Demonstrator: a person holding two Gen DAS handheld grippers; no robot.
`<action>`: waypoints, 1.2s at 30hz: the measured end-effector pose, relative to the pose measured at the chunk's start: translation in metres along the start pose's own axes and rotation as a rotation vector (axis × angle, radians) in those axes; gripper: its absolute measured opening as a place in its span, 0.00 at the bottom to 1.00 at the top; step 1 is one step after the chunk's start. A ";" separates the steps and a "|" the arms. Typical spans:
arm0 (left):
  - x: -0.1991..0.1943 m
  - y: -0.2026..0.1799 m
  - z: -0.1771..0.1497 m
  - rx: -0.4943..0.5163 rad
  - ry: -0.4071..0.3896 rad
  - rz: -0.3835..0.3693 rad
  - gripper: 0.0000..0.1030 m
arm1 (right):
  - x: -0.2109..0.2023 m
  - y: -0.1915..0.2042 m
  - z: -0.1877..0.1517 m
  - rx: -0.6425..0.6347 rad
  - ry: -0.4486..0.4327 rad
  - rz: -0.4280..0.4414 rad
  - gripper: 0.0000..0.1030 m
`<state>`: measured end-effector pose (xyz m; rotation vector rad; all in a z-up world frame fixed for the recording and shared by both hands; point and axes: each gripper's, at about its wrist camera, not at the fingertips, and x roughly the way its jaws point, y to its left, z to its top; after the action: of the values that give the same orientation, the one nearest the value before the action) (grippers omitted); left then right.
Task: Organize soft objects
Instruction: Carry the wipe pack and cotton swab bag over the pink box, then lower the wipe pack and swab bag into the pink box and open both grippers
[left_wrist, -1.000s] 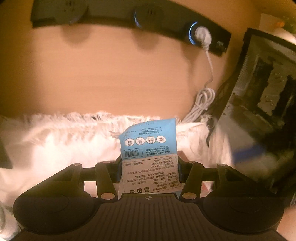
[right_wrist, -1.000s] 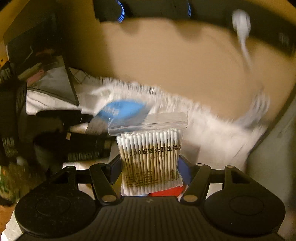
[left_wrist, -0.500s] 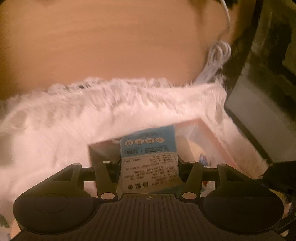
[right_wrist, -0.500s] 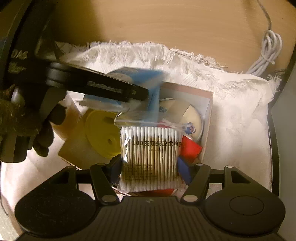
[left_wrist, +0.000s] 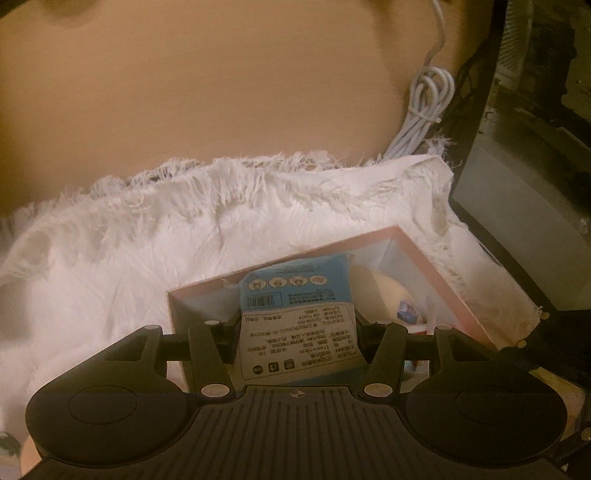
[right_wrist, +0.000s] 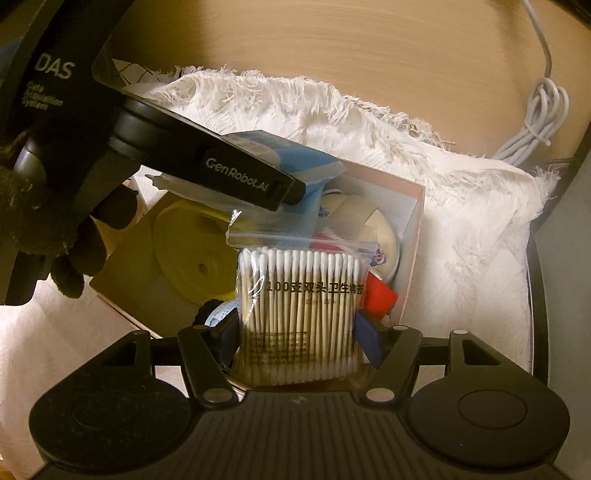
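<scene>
**Two packets held over one open box**

Two grippers, each clamped on a soft packet. Left gripper (left_wrist: 297, 334): fingers closed on a blue and white packet (left_wrist: 295, 306), printed label facing the camera, upper end tipped into the open pink-rimmed box (left_wrist: 454, 295). Right gripper (right_wrist: 295, 334): fingers pressed against both sides of a clear zip bag of cotton swabs (right_wrist: 301, 314), held upright just above the near edge of the same box (right_wrist: 413, 258). Seen from the right wrist, the left gripper (right_wrist: 284, 188) reaching in from the upper left, gloved hand (right_wrist: 70, 254) behind it, blue packet (right_wrist: 295, 158) jutting past its tip over the box.

Inside the box: a pale roll of tape (right_wrist: 369, 229), something red (right_wrist: 380, 295), a blue-patterned item (right_wrist: 221, 314) low down, mostly hidden. Yellow disc (right_wrist: 192, 251) lying on a tan box (right_wrist: 129, 288) just left of the pink one. Both boxes resting on a white fringed cloth (left_wrist: 166, 240) spread over a wooden table (left_wrist: 221, 92). Coiled white cable (left_wrist: 424, 114) beyond the cloth's far right corner.
</scene>
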<state>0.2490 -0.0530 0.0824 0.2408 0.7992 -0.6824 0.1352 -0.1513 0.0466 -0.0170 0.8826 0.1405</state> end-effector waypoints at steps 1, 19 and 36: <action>-0.003 0.000 0.000 0.003 -0.004 -0.007 0.56 | -0.001 0.000 0.000 -0.005 -0.002 0.007 0.65; -0.020 -0.002 -0.008 -0.018 -0.004 -0.057 0.55 | -0.020 -0.023 -0.009 0.184 -0.035 0.124 0.18; -0.054 0.006 0.002 -0.100 -0.152 -0.089 0.57 | -0.019 -0.018 -0.014 0.139 -0.059 0.099 0.19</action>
<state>0.2276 -0.0239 0.1224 0.0618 0.6989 -0.7332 0.1150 -0.1722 0.0518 0.1595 0.8328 0.1711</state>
